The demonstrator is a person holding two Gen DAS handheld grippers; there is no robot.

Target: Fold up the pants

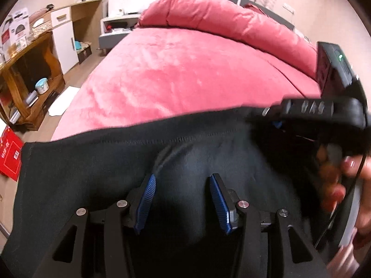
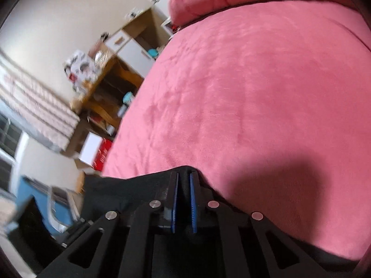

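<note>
Black pants (image 1: 97, 185) are lying on pink bed (image 1: 185, 74), spreading beneath left tongs (image 1: 183, 180), jaws apart; right tongs (image 2: 183, 180) are clamping their edge, fabric pinched between.

1 pants (image 1: 92, 162); 2 grippers: left (image 1: 182, 180), right (image 2: 183, 180); 1 bed (image 1: 185, 74); 1 duvet (image 1: 220, 18) at 12 o'clock; 1 red box (image 1: 9, 153) at 9.
</note>
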